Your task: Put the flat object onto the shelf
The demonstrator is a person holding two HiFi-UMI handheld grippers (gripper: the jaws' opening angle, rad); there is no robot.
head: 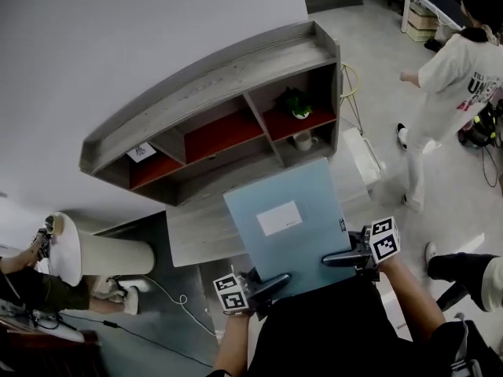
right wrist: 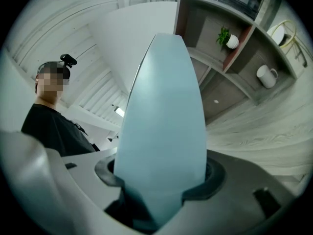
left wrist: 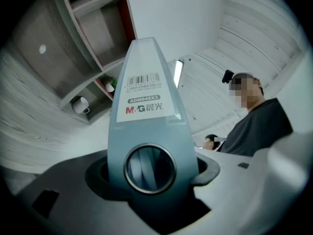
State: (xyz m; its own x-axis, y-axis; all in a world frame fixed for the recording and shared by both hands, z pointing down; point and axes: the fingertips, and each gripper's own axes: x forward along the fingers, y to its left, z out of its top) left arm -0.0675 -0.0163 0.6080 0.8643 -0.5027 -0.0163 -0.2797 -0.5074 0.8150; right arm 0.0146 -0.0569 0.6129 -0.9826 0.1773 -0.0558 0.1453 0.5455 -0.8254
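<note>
A flat light-blue file folder (head: pixel 287 222) with a white label is held up over the wooden table, in front of the grey shelf unit (head: pixel 212 93). My left gripper (head: pixel 273 282) is shut on its near left corner, and my right gripper (head: pixel 336 259) is shut on its near right edge. In the left gripper view the folder's spine (left wrist: pixel 146 92), with a barcode label and a ring hole, stands between the jaws of the left gripper (left wrist: pixel 149 169). In the right gripper view the folder's plain edge (right wrist: pixel 164 121) fills the jaws of the right gripper (right wrist: pixel 161 180).
The shelf's red-backed compartments hold a potted plant (head: pixel 297 104), a white mug (head: pixel 303 140) and a small picture frame (head: pixel 141 152). A wooden table (head: pixel 196 234) lies under the folder. A person in white (head: pixel 452 77) stands at the right, and a white cylinder (head: pixel 110 256) lies at the left.
</note>
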